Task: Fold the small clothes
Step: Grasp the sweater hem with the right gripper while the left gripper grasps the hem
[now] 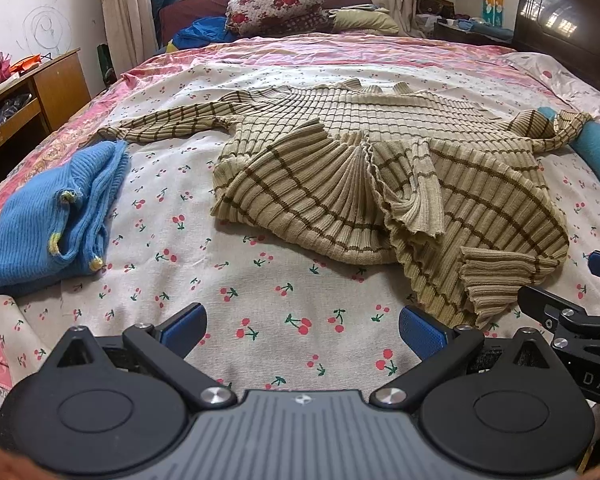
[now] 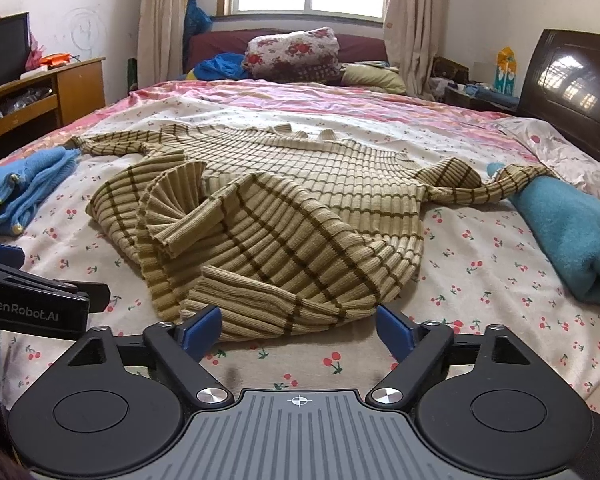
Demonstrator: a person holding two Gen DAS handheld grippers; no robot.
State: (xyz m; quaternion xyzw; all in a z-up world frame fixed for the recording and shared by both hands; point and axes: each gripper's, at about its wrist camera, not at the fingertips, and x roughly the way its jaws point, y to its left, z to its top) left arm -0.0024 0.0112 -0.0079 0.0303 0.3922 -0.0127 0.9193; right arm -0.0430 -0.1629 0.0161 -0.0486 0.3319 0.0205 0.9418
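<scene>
A beige ribbed sweater with dark brown grid stripes (image 1: 380, 168) lies rumpled in the middle of the bed (image 1: 260, 320), on a white sheet printed with small red cherries. Its near hem is bunched and turned over on itself, and both sleeves stretch out sideways from the body. To the sweater's left a folded blue knit garment (image 1: 56, 220) rests on the sheet, close to the end of the left sleeve. To the sweater's right lies a teal cloth (image 2: 572, 232), with the right sleeve's cuff draped against its far end.

The left gripper (image 1: 302, 330) hovers just in front of the sweater's near hem, over bare sheet, its jaws wide apart and empty. The right gripper (image 2: 299, 326) sits at the sweater's near edge, its jaws apart with the folded hem lying between the blue pads (image 2: 202, 326); whether the pads touch the fabric cannot be told.
</scene>
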